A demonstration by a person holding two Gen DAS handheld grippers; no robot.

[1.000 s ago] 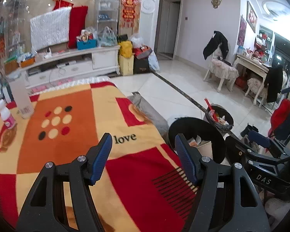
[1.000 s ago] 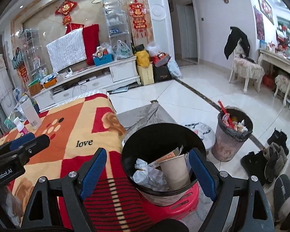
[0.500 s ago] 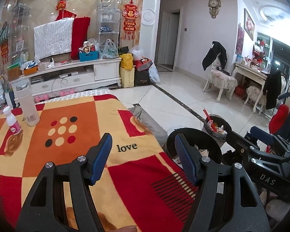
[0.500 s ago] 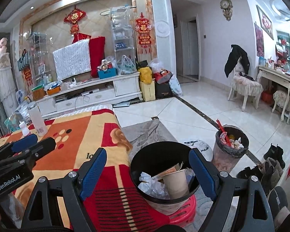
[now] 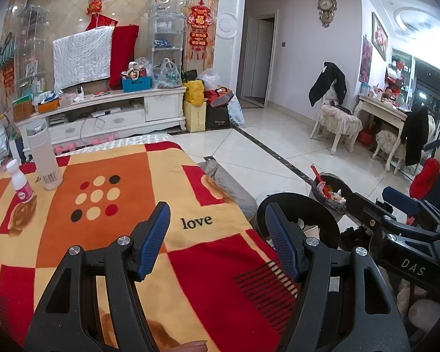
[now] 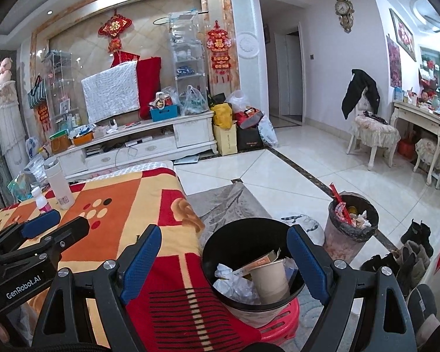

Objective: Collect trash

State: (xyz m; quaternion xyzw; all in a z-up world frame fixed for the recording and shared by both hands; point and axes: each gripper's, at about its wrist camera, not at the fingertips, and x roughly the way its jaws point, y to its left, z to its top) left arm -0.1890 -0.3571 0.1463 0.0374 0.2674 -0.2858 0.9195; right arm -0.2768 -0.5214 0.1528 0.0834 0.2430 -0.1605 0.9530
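— So, what's in front of you, biggest thing first?

— The blanket (image 5: 108, 205), patterned in red, orange and cream squares with the word "love" printed on it. It covers the surface below my left gripper (image 5: 217, 236) and fills most of that camera's lower half. Its edge drops off on the right, towards the tiled floor (image 6: 278, 176).

— And the trash?

— It sits in the black bin (image 6: 217, 252), just beside the blanket's edge. I can see a paper cup (image 6: 271, 278) standing upright in it, crumpled white paper (image 6: 234, 284) to the cup's left, and a flat cardboard piece (image 6: 258, 261) leaning behind them. The bin stands on something red and round (image 6: 281, 319), maybe a stool, though only its rim shows.

— A second bin?

— Yes, a smaller lined bin (image 6: 352, 226) on the floor further right, also full, with a red strip poking out.

— Your tongs?

— My right gripper (image 6: 223, 256) hangs above the black bin with its jaws wide apart and nothing between the blue pads. The left one is also parted and empty, over the blanket near the word "love". From the left camera the right gripper (image 5: 396, 205) shows at the right edge.

— Anything small left on the blanket?

— At the far corner, a tall white bottle (image 5: 44, 158), and near it a little white bottle with a pink label (image 5: 20, 184), both upright.
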